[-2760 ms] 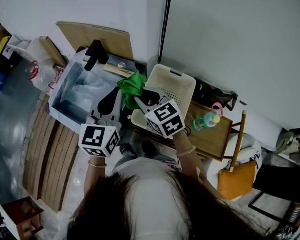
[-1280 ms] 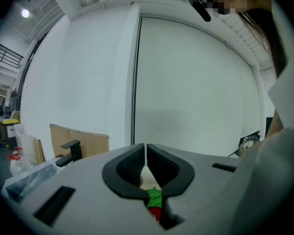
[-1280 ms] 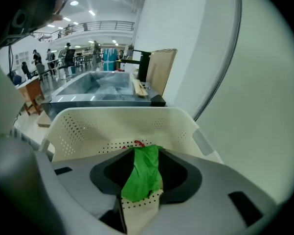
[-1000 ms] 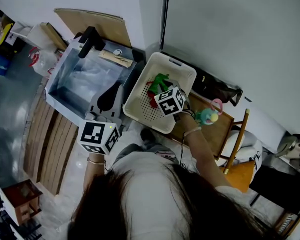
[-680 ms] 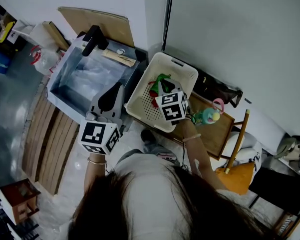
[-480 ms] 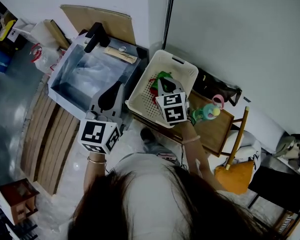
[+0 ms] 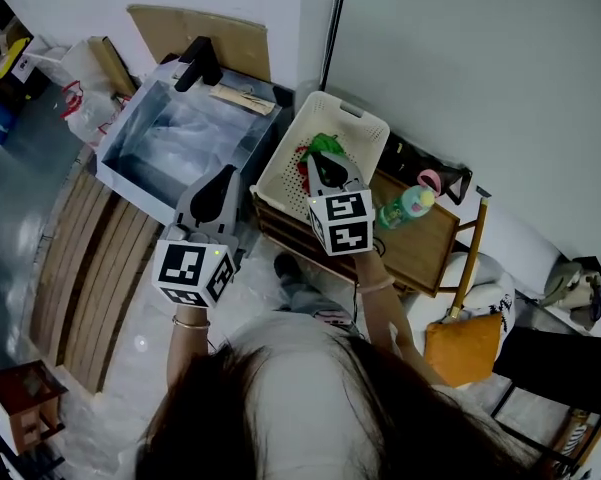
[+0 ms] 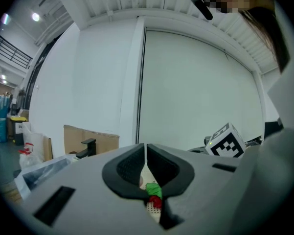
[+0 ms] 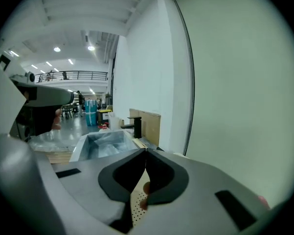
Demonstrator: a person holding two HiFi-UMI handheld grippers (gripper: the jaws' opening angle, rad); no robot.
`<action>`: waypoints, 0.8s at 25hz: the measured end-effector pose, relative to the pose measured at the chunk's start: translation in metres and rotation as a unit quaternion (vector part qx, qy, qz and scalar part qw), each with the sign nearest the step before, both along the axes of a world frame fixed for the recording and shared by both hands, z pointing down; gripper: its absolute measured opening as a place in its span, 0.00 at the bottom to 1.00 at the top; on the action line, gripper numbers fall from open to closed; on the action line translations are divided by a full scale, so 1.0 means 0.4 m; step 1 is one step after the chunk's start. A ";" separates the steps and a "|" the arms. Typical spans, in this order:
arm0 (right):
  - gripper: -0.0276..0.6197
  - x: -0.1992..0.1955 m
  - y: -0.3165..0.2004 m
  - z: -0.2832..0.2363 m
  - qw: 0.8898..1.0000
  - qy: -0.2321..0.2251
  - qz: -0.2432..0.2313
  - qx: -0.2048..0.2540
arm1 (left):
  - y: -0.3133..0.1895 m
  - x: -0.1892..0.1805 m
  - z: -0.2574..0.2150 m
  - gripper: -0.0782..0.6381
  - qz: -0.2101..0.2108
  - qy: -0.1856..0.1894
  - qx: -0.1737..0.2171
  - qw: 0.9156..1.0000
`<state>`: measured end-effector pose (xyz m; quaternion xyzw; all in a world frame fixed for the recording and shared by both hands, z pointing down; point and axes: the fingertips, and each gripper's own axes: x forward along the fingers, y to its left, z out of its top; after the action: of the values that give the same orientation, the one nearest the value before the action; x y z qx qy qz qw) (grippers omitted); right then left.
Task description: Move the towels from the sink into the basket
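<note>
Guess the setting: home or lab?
Probably a staged test area in a big hall, not a home: a freestanding sink by bare white panels, and a mezzanine railing under high ceiling lights.

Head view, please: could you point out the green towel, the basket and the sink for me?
green towel (image 7: 325,146), head view, on its crumpled middle.
basket (image 7: 277,153), head view, on its left rim.
sink (image 7: 130,121), head view, on its left rim.

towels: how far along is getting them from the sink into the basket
Done: a green cloth towel and a red one lie in the cream perforated plastic basket. In hand: nothing; the right gripper and left gripper are both shut and empty. Left: probably nothing; the steel sink shows no towel, only clear plastic.
</note>
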<state>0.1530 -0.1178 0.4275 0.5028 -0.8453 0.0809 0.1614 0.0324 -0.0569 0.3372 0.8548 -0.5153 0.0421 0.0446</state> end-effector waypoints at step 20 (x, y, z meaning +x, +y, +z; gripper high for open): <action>0.08 -0.023 0.279 -0.154 0.998 -0.018 -0.003 0.064 | 0.246 -0.067 -0.040 0.12 -0.028 0.005 0.031 0.999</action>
<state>0.1437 -0.0063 0.3658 0.5083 -0.8528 0.0352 0.1142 0.0055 0.0415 0.3211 0.8411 -0.5400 0.0210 0.0220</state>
